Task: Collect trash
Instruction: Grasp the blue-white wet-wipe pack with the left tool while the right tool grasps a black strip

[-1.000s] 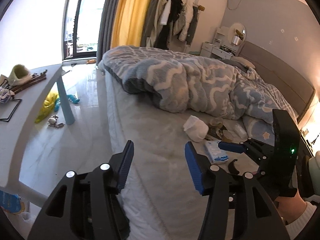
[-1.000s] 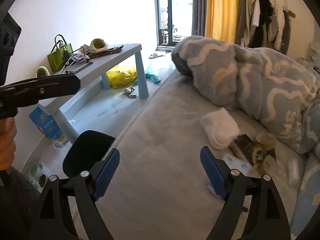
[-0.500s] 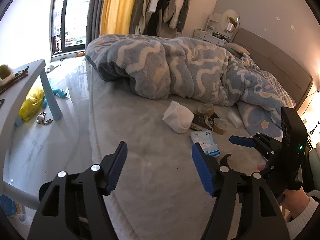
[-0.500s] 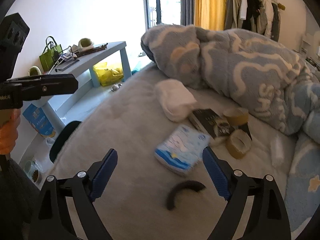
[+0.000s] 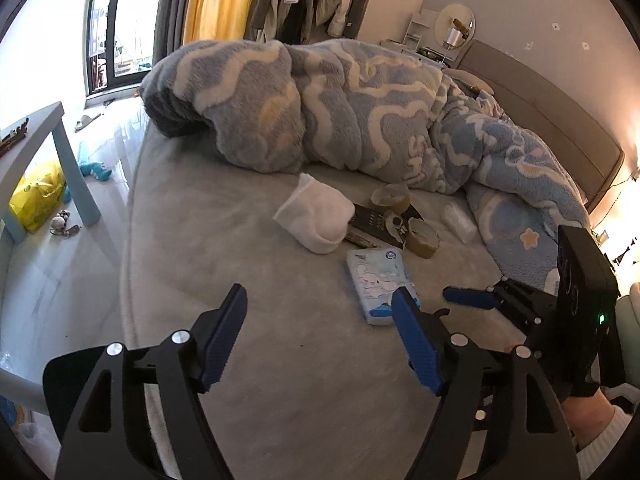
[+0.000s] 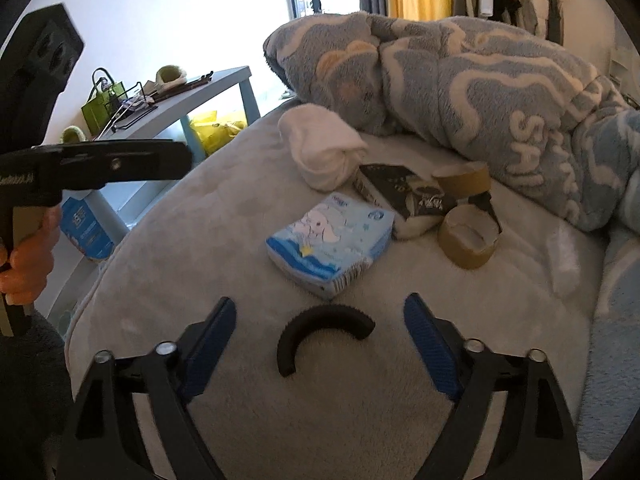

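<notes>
1. Two grippers hang over a grey bed [image 5: 248, 248] with small things lying on it.
2. From the left wrist view, the left gripper [image 5: 320, 334] has its blue jaws wide apart. They have just been opening, and only bare bed shows between them.
3. Past its right jaw lies a blue tissue pack [image 5: 378, 286] flat on the bed, partly hidden by that jaw.
4. Just behind the pack sit a white rolled cloth [image 5: 318, 216], a dark book [image 5: 372, 224] and two brown tape rolls [image 5: 422, 236]. The cloth rests on the book's left end.
5. A big fluffy blue blanket [image 5: 360, 108] is piled up behind them.
6. At the right side, the right gripper [image 5: 472, 298] comes in low over the bed.
7. On the floor to the left stands a light blue table [image 5: 76, 176], with a yellow bag [image 5: 36, 196] under it.
8. From the right wrist view, the right gripper [image 6: 320, 342] has its jaws apart. They have just been closing a little.
9. A black curved piece [image 6: 320, 330] lies on the bed between the jaws, and the pads do not touch it.
10. Right behind it is the tissue pack [image 6: 330, 244], then the book [image 6: 404, 196], the tape rolls [image 6: 468, 240] and the white cloth [image 6: 320, 146].
11. A clear wrapper [image 6: 566, 258] lies near the blanket at the right.
12. At the left, a hand [image 6: 28, 264] holds the left gripper's handle.
</notes>
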### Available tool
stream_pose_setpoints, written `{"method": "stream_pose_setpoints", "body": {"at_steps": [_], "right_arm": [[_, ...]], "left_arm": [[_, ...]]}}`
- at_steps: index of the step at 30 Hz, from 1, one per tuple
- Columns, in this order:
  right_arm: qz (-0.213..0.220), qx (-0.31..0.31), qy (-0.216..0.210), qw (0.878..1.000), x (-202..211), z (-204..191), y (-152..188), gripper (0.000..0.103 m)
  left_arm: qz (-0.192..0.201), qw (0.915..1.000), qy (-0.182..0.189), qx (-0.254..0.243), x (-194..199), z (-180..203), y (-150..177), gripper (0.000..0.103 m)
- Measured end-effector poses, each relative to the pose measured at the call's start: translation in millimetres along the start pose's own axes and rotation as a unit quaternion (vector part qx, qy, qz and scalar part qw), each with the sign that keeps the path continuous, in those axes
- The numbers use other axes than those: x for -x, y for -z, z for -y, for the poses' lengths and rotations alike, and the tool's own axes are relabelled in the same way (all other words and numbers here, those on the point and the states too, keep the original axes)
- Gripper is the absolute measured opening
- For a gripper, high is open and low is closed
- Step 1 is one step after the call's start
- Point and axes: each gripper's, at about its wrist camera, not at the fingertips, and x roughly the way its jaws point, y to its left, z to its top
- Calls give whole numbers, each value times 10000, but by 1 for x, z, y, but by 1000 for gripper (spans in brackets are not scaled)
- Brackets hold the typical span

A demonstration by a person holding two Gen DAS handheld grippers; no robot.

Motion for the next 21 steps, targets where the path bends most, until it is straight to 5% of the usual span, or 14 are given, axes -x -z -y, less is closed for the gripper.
{"method": "stream_pose_setpoints", "body": {"at_steps": [9,21], "right_arm": [[-36,-31,-146,9999,-2,8,7,49],[316,-540,372,9973,38,45,7,46]], "left_arm": [[-154,9998,-17,-109,-25,17,4,78],[-151,9997,-54,-187,-46,39,7,82]]}}
